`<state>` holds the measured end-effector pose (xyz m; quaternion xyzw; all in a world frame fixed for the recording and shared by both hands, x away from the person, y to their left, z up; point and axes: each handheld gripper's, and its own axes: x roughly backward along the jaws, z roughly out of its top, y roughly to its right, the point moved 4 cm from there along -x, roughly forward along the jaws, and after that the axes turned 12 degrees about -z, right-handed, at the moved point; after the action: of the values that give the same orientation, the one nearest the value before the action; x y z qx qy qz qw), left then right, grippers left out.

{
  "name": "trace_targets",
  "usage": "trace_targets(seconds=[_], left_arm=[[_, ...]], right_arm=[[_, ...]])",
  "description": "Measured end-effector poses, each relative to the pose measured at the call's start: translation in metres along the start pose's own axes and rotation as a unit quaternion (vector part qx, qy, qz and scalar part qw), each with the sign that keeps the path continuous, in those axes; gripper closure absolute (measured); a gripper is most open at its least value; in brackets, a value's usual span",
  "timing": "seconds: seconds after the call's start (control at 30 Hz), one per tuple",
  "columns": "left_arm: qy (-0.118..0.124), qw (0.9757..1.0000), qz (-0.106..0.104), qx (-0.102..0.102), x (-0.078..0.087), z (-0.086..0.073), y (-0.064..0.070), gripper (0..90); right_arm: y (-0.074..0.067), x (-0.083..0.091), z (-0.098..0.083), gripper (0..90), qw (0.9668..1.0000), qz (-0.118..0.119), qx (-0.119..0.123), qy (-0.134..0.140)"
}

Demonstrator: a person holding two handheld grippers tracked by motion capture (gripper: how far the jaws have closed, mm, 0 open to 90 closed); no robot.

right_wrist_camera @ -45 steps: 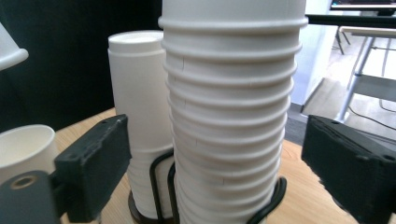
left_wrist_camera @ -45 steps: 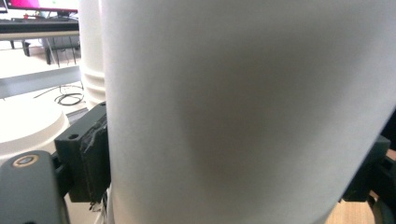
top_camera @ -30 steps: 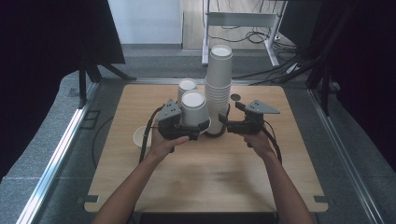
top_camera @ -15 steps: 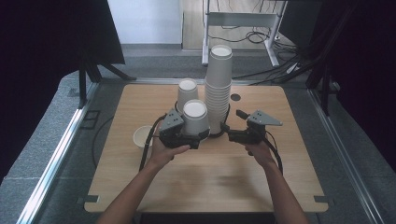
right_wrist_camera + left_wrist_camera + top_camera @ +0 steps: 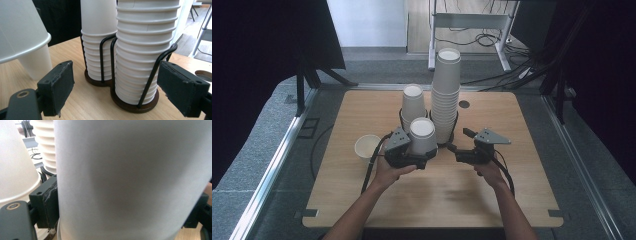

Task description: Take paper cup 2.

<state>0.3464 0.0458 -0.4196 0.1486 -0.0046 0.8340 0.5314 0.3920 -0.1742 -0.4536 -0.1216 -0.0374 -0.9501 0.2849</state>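
We are holding a plain white paper cup (image 5: pixel 422 136) upright in the left gripper (image 5: pixel 418 156), whose fingers (image 5: pixel 47 202) are pinching its lower wall from both sides. In the high view the cup is sitting just in front of the two cup stacks, near the middle of the light wooden counter (image 5: pixel 522 180). The right gripper (image 5: pixel 453 148) is carrying nothing: its fingers (image 5: pixel 60 86) are standing spread, pointing at the foot of the tall stack of white paper cups (image 5: pixel 143 50) without touching it. That stack is resting in a black wire holder with a round dark base (image 5: pixel 150 72), and a shorter stack of white cups (image 5: pixel 413 105) is standing just beside it in a matching holder. A single white paper cup (image 5: pixel 367 149) is standing apart, left of our left hand (image 5: pixel 389 172).
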Motion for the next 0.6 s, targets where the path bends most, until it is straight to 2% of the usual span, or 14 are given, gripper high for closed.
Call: trace_targets(seconds=[0.6], left_arm=[[-0.02, 0.9997, 0.001, 0.014, -0.008, -0.031, 0.002, 12.4]], right_arm=[[-0.01, 0.01, -0.023, 14.0, 0.9997, 0.016, 0.008, -0.017]])
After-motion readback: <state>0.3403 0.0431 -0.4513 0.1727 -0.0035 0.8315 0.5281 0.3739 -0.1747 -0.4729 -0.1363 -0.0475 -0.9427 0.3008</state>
